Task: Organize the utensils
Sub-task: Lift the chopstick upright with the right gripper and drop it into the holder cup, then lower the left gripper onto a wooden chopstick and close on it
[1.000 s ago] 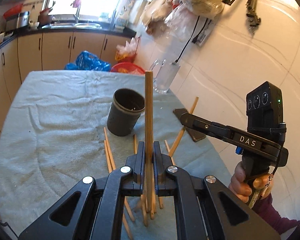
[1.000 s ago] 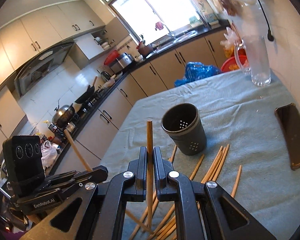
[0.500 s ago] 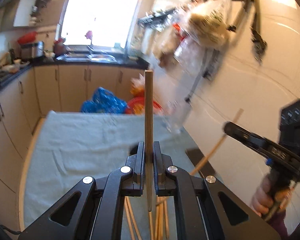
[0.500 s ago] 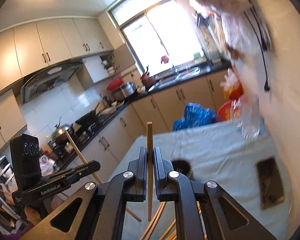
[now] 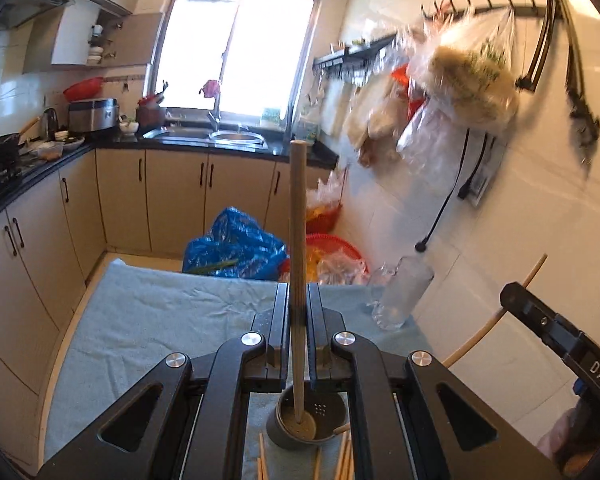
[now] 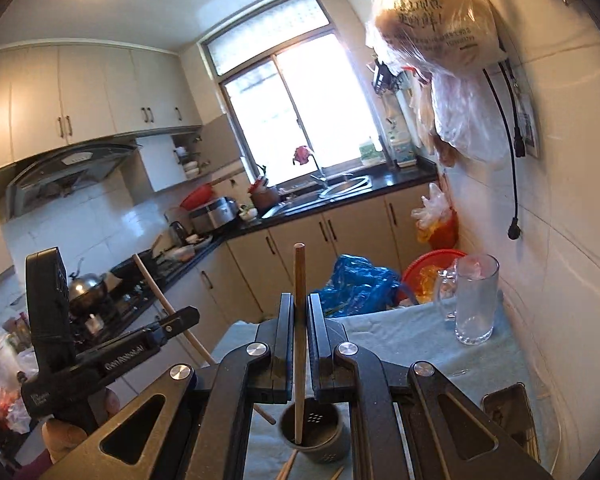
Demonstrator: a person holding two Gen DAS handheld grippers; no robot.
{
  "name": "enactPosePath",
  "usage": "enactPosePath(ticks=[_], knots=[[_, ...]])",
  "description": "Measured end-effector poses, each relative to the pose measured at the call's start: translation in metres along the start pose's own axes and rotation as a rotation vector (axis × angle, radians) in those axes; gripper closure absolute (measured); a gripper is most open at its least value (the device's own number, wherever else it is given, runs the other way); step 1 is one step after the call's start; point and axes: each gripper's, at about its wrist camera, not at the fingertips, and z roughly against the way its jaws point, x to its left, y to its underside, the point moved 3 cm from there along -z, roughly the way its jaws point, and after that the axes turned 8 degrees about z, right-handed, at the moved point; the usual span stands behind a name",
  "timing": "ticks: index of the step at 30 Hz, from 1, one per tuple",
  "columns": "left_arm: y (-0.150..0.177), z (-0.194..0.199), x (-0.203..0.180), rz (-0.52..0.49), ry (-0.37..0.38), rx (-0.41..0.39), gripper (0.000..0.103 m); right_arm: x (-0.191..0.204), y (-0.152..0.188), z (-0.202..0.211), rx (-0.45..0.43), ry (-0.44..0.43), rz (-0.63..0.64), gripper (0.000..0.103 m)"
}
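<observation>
We hold one wooden chopstick (image 5: 297, 240) upright in our left gripper (image 5: 298, 312), its jaws closed tight on the shaft, and a second chopstick (image 6: 299, 320) the same way in our right gripper (image 6: 299, 320). In each wrist view the lower tip hangs over the open mouth of the dark perforated holder (image 5: 308, 428), which stands on the pale blue cloth (image 5: 148, 320) covering the table. We judge that the sticks are kept vertical so they can drop straight into the cup without catching its rim. More loose chopsticks (image 5: 342, 456) lie flat on the cloth just beside the holder's base, not yet gathered. A glass mug (image 6: 474, 300) stands apart near the tiled wall, and a dark phone (image 6: 508, 412) lies by the table's right edge, both clear of the drop. Whether either tip is already inside the rim we cannot tell.
</observation>
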Motion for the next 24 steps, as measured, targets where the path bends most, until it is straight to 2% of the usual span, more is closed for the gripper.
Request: enactPosePath(ticks=[5,8,13,14,15,16,17,18,20,24], knots=[[0.021,-0.045,0.006,0.008,-0.016,0.112,0.096,-0.013,0.025,-0.036,0.081,0.03,-0.012,0.096],[0.032,-0.06,0.011,0.017,-0.026,0.153,0.097,-0.022,0.04,-0.054,0.129,0.039,-0.021,0.096],[0.042,-0.067,0.019,0.04,-0.04,0.17,0.096,-0.035,0.06,-0.08,0.201,0.049,-0.032,0.095],[0.042,-0.066,0.02,0.042,-0.042,0.169,0.093,-0.036,0.063,-0.082,0.209,0.048,-0.036,0.095],[0.042,-0.064,0.022,0.043,-0.043,0.168,0.09,-0.038,0.066,-0.084,0.216,0.05,-0.046,0.091],[0.042,-0.062,0.023,0.045,-0.045,0.165,0.08,-0.039,0.067,-0.085,0.219,0.05,-0.053,0.084],[0.042,-0.059,0.025,0.051,-0.049,0.156,0.069,-0.04,0.067,-0.085,0.22,0.051,-0.059,0.066],[0.041,-0.054,0.027,0.059,-0.057,0.14,0.065,-0.042,0.066,-0.082,0.208,0.06,-0.063,0.052],[0.039,-0.042,0.03,0.066,-0.062,0.124,0.06,-0.041,0.063,-0.076,0.191,0.075,-0.06,0.049],[0.041,-0.016,0.038,0.071,-0.072,0.107,0.059,-0.038,0.055,-0.054,0.172,0.085,-0.059,0.049]])
